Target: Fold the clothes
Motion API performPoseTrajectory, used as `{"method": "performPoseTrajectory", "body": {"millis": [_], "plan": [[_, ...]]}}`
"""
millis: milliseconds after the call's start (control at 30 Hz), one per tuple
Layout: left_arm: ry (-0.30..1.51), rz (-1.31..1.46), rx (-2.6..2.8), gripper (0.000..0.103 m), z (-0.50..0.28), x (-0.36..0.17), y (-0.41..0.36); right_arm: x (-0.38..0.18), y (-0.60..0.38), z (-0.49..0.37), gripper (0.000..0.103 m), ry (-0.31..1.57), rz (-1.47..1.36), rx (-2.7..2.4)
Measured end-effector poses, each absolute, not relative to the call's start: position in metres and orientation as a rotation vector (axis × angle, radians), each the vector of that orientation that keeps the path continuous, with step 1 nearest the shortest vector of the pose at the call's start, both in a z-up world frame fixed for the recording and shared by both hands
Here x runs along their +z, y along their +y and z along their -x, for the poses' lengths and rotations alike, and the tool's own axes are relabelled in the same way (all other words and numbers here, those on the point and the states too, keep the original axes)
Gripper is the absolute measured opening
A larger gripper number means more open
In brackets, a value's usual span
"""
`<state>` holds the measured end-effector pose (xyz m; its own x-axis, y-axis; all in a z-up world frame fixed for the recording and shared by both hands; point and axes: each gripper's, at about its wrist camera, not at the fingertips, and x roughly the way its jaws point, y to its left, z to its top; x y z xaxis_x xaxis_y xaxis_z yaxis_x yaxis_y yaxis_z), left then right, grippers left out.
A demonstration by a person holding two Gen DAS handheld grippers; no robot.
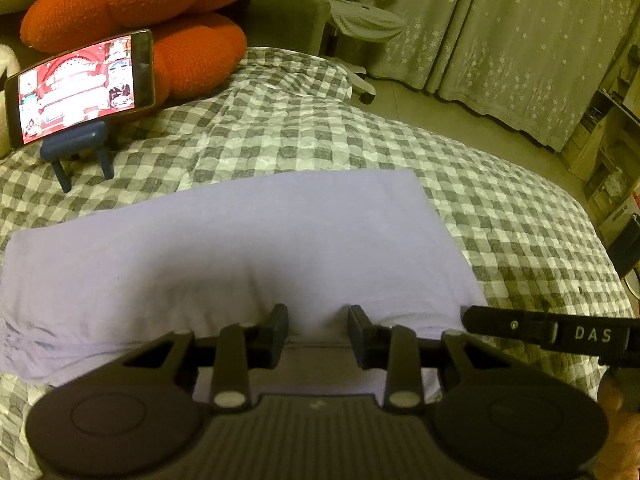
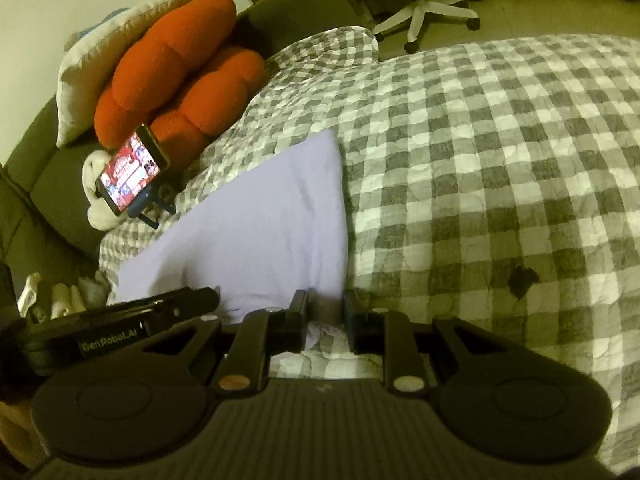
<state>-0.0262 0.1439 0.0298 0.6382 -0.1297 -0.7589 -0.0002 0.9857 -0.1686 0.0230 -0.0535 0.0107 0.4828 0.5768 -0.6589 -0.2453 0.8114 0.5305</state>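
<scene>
From the left wrist view, a lavender folded garment (image 1: pixel 240 248) lies flat on the grey-and-white checked quilt (image 1: pixel 500 208), its long edges running across the picture; the left gripper (image 1: pixel 318 334) sits at its near edge with the jaws part way apart and a raised ridge of the cloth between them, though whether the pads actually press it I cannot tell. The right gripper (image 1: pixel 552 334) enters from the right as a black bar reaching the cloth's near right corner, and a bit of a hand (image 1: pixel 618 432) shows beneath it. Beyond the garment a lit phone (image 1: pixel 80 88) leans on a blue stand (image 1: pixel 80 152) before orange cushions (image 1: pixel 136 12), with starred curtains (image 1: pixel 500 40) and shelving (image 1: pixel 612 152) at the right, which only this view shows. In the right wrist view the garment (image 2: pixel 260 224) tapers away up the quilt (image 2: pixel 500 160); the right gripper (image 2: pixel 325 320) is at its near corner, narrowly parted with cloth bunched between the jaws, its grip likewise unclear. The left gripper (image 2: pixel 176 304) lies along the left. Seen only here: a white pillow (image 2: pixel 100 68), a white chair base (image 2: pixel 424 12) and a small dark spot (image 2: pixel 522 278) on the quilt
</scene>
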Motion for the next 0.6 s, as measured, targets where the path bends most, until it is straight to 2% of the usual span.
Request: {"method": "performPoseTrajectory", "body": {"millis": [233,367,600], "plan": [[0.876,0.155,-0.075,0.033,0.027,0.030,0.144,0.011,-0.052,-0.019,0.024,0.929,-0.402,0.506],[0.876,0.153,-0.076,0.033,0.026,0.030,0.144,0.013,-0.050,-0.017,0.013,0.917,-0.387,0.477],[0.878,0.179,-0.076,0.033,0.025,0.029,0.147,0.031,-0.039,0.000,0.012,0.809,-0.273,0.459]]}}
